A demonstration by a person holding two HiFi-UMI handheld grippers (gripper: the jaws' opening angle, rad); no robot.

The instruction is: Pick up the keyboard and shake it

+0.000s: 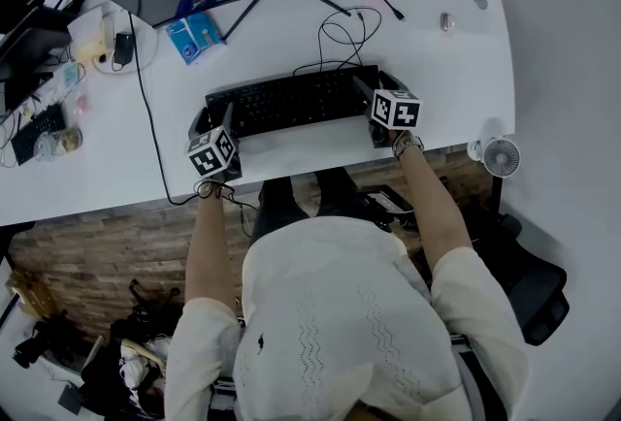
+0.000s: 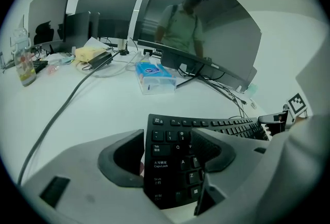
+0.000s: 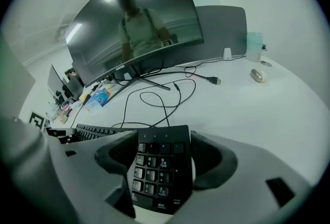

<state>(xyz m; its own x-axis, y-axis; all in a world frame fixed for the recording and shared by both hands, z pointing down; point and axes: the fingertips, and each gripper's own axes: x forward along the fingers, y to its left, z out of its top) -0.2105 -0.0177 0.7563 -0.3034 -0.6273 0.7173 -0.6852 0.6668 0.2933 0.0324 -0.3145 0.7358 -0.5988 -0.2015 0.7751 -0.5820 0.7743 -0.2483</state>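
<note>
Since the keyboard (image 1: 291, 101) lies across the table (image 1: 427, 50) with its long axis running from 9 o'clock to 3 o'clock, we meet it at both ends at once. Our left hand-held gripper (image 2: 172, 148) is clenched on the 9 o'clock end, with the Tab and Caps Lock column between its jaws. Our right hand-held gripper (image 3: 161, 158) is clenched on the 3 o'clock end, over the number pad. Neither hand is nearer, so we judge the lift should be level and shared. Whether the keyboard has left the table, we cannot tell. At 12 o'clock its cable (image 1: 335, 31) loops loosely toward the monitor (image 3: 134, 16), which may limit how far we can shake. A tissue pack (image 1: 197, 36) sits at 11 o'clock, well apart. The table's edge is close at 6 o'clock, with open room above.
</note>
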